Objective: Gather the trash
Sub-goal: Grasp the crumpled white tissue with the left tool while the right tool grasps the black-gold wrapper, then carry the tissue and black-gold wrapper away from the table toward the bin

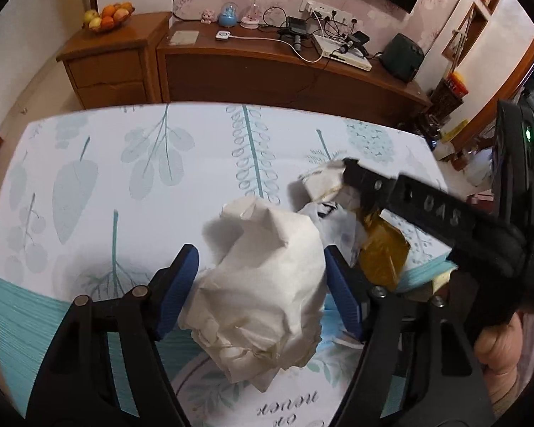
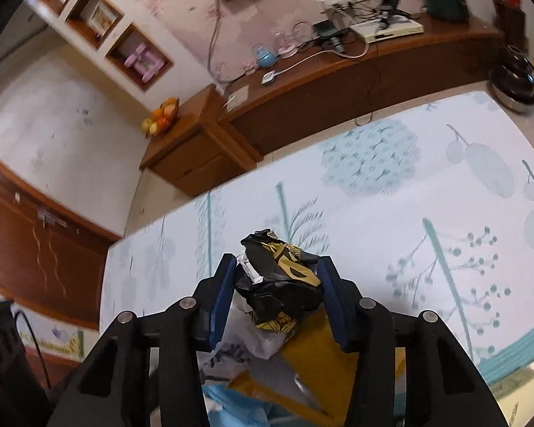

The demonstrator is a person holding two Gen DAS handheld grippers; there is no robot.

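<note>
Trash lies in a loose pile on the leaf-print cloth of the tabletop (image 1: 124,163), toward its near right side. Left gripper (image 1: 261,284): its blue pads stand either side of a crumpled white paper wad (image 1: 263,295), touching both flanks, so it is grasping the wad. Right gripper (image 2: 277,284): clenched on a crumpled black-and-gold wrapper (image 2: 284,281), pads pressed against both sides.

Surroundings of the pile:
- A mustard-yellow packet (image 1: 382,252) lies just right of the white wad, partly hidden behind the left gripper's right finger.
- Grey-white plastic film (image 2: 245,334) and a light blue sheet (image 2: 231,405) lie under the wrapper.
- In the left wrist view, the right gripper's black body crosses the right side and covers part of the pile; a small pale scrap (image 1: 324,181) shows at its tip.

Beyond the far edge of the tabletop stands a wooden sideboard (image 1: 267,71) carrying cables and small devices, with a fruit bowl (image 1: 106,17) on the lower cabinet at its left.
</note>
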